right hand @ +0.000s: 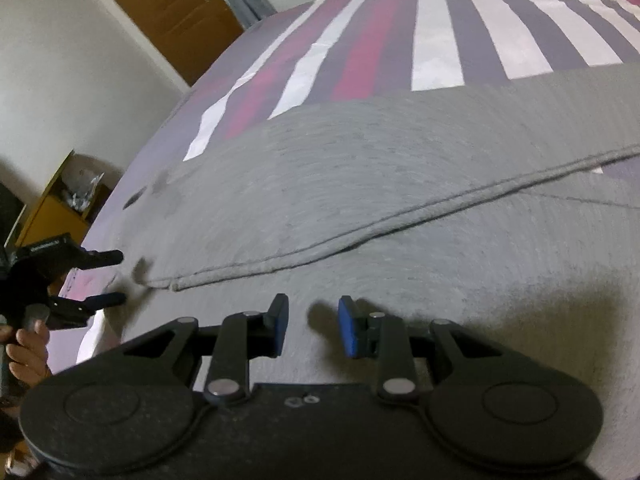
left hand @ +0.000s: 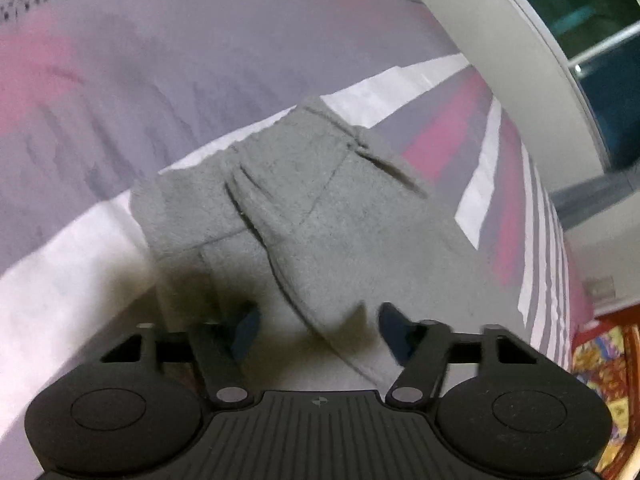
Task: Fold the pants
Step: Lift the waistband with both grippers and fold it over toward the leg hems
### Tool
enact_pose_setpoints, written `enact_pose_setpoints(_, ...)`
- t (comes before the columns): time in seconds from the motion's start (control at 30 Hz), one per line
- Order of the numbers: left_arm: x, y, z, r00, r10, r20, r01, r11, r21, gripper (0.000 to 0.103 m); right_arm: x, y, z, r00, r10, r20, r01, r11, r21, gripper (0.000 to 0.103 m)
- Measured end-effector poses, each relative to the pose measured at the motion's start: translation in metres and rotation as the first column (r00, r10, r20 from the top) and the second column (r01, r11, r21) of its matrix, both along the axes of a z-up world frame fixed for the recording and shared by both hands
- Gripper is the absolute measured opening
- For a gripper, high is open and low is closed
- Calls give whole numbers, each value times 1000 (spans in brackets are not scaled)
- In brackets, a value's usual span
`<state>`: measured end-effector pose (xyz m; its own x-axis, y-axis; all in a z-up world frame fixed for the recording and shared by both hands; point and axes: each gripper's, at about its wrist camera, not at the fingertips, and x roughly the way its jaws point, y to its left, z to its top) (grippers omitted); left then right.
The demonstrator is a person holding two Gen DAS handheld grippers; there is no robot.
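Observation:
Grey sweatpants [right hand: 360, 184] lie spread on a striped bed cover; in the left wrist view they [left hand: 304, 208] run away from me with folds near the far end. My left gripper [left hand: 316, 328] is open, its jaws either side of the pants' near hem edge, just above it. It also shows in the right wrist view [right hand: 116, 278], open at the pants' left corner. My right gripper [right hand: 313, 326] is open and empty, close over the grey fabric near a stitched seam [right hand: 400, 216].
The bed cover [right hand: 436, 40] has pink, white and purple stripes. A wooden door [right hand: 172, 12] and a yellow cabinet [right hand: 60, 208] stand left of the bed. A window [left hand: 592, 40] and a patterned cloth [left hand: 604, 364] lie right.

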<state>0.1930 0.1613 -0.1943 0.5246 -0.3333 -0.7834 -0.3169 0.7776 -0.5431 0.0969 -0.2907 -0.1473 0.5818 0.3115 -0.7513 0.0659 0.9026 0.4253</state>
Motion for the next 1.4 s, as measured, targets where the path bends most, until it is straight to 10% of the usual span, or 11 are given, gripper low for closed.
enact_pose_setpoints(0.2,8,-6,-18,996,83,18,-81,995,-61,23,5,-8,-12,994,-100,-37,103,989,104,26)
enact_pose_setpoints(0.43,5,-16,1,995,42,96,-42,999,-6,16,23,-51,-43,923,-375,-86,379,848,370,26)
enact_pose_setpoints(0.53,8,-14,3,995,47,91,-46,999,-10,15,26,-53,-51,910,-405,-86,405,831,381,6)
enact_pose_setpoints(0.83,-17,27,58,976,-33,216,23,999,49,13,-51,3,42,971,-137,198,88,967,238,5)
enact_pose_setpoints(1.1,-34,47,-10,997,-11,80,4,996,92,13,-51,45,-14,997,-64,37,60,994,87,5)
enact_pose_setpoints(1.4,-36,55,-4,993,50,111,-60,994,93,13,-49,56,-8,998,-58,32,55,993,102,6)
